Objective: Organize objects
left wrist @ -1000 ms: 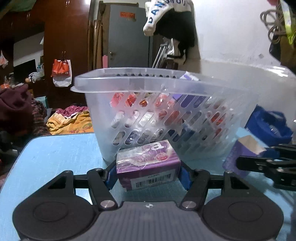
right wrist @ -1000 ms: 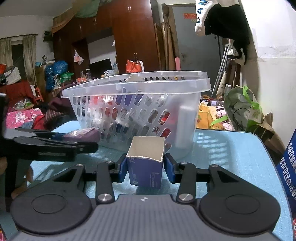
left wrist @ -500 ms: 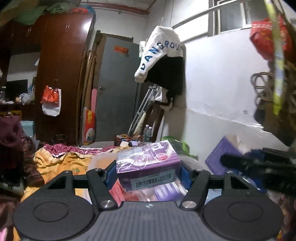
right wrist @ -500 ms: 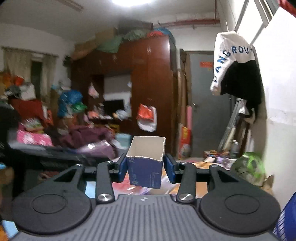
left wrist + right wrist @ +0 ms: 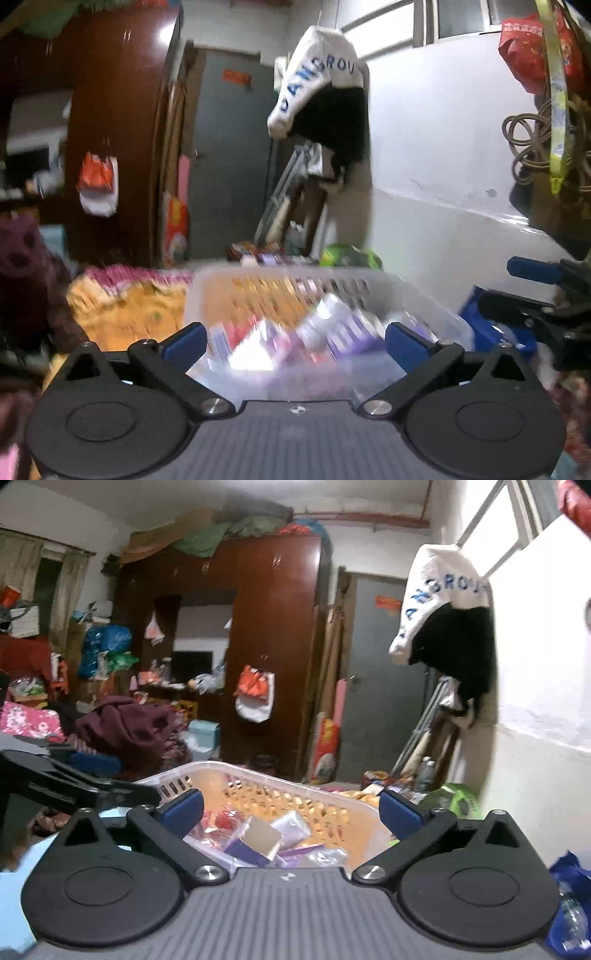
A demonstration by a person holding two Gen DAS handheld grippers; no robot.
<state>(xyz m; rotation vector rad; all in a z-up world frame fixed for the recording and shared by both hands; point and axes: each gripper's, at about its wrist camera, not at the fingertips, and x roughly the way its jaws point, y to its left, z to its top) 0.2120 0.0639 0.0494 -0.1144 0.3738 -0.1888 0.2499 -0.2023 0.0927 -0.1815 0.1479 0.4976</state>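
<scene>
both grippers spread wide and empty, blue box point(image 5: 255, 840) in basket point(image 5: 236, 771) beneath right gripper point(image 5: 291, 810)

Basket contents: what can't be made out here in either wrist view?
- Left wrist view: items in the basket are motion-blurred; the purple pack cannot be read.
- Right wrist view: the basket's near part is hidden behind the right tool body; the blue carton is partly cut off by it.
- Table: barely visible in either view.
</scene>
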